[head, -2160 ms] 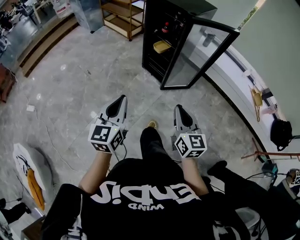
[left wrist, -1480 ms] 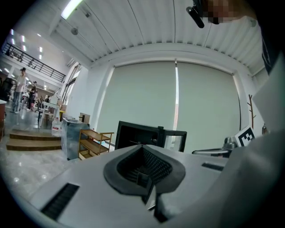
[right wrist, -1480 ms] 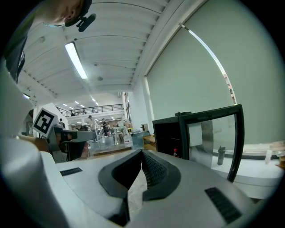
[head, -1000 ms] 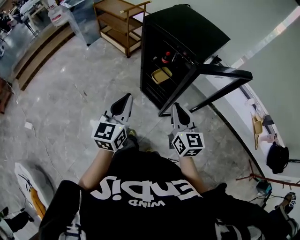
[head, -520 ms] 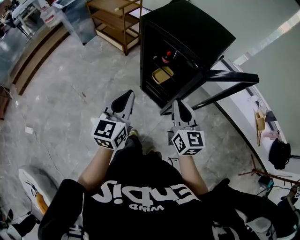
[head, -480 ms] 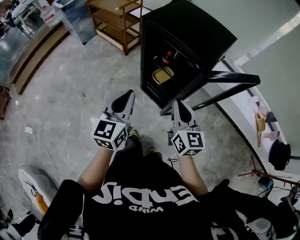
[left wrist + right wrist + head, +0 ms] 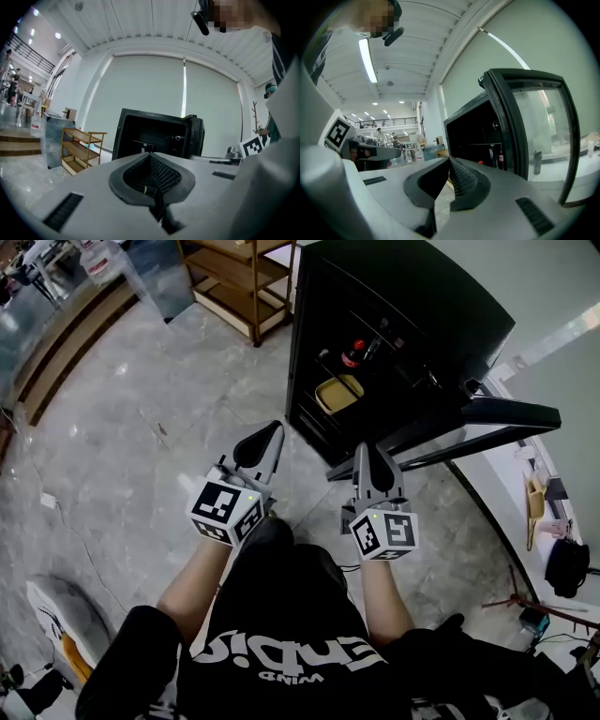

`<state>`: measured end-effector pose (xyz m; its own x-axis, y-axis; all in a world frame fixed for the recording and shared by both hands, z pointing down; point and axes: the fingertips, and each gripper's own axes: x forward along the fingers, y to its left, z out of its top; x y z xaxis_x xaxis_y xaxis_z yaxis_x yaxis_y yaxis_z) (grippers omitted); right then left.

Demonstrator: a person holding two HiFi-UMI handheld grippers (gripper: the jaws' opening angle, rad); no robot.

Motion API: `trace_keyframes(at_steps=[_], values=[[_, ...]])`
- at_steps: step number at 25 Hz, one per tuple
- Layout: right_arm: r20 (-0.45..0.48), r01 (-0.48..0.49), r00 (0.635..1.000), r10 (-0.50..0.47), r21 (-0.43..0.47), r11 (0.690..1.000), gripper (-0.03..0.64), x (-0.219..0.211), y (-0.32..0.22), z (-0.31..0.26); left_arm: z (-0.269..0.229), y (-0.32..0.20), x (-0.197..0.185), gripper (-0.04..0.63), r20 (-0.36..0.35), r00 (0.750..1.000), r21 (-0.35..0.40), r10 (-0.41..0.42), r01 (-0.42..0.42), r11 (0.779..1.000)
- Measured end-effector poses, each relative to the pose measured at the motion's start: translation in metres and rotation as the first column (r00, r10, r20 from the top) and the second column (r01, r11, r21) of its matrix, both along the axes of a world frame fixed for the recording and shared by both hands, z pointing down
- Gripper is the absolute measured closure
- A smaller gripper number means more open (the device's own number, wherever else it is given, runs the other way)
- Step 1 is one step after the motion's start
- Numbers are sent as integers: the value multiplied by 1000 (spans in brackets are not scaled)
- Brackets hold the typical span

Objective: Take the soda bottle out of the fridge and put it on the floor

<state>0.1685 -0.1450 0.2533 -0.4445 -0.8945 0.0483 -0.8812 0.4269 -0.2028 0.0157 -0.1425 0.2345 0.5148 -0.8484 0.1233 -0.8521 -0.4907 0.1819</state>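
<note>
Approach step. The left gripper (image 7: 266,437) and right gripper (image 7: 368,454), at frame centre, are both clenched on nothing. The soda bottle (image 7: 353,352) stands inside the open fridge (image 7: 412,296), upper centre. The next move probably calls for reaching in with the jaws spread.

The bottle (image 7: 353,354) stands in the fridge (image 7: 422,296), above a tray (image 7: 339,393). The door (image 7: 511,414) hangs open on the right. A shelf (image 7: 234,277) stands left of the fridge.

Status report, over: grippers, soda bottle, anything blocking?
Left gripper shut, empty; right gripper shut, empty. Soda bottle on fridge shelf, door open. Nothing in the way.
</note>
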Motion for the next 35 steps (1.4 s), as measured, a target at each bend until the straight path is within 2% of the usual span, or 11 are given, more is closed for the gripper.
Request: trace_keyframes(at_steps=[6,13,16,19,20,28,35], values=[[-13,-14,1000,14,-14,1000,594,-1,-19,35,27,-19,3,589,3,1000,0,15,-15,1000],[-13,15,1000,-15,-25,1000,591,-8,-36,51,41,-32,10,589,4,999,-15,35,-35,999],[15,34,999,-33,-46,998,497,-11,-42,56,45,-35,12,589,0,999,-23,38,-38,999],[31,59,998,-57,-60,997,327,-18,-49,63,47,-40,14,589,-1,999,-25,44,-44,999],[29,60,998,-58,-56,997,305,-19,-52,64,48,-42,15,589,-1,999,-24,45,-45,999],[44,32,999,-29,-71,997,304,-18,-78,84,57,-48,18,589,10,999,-28,52,-52,998],[25,1,1000,1,-80,997,305,-18,-134,113,69,-53,20,589,19,998,-42,66,-66,997]])
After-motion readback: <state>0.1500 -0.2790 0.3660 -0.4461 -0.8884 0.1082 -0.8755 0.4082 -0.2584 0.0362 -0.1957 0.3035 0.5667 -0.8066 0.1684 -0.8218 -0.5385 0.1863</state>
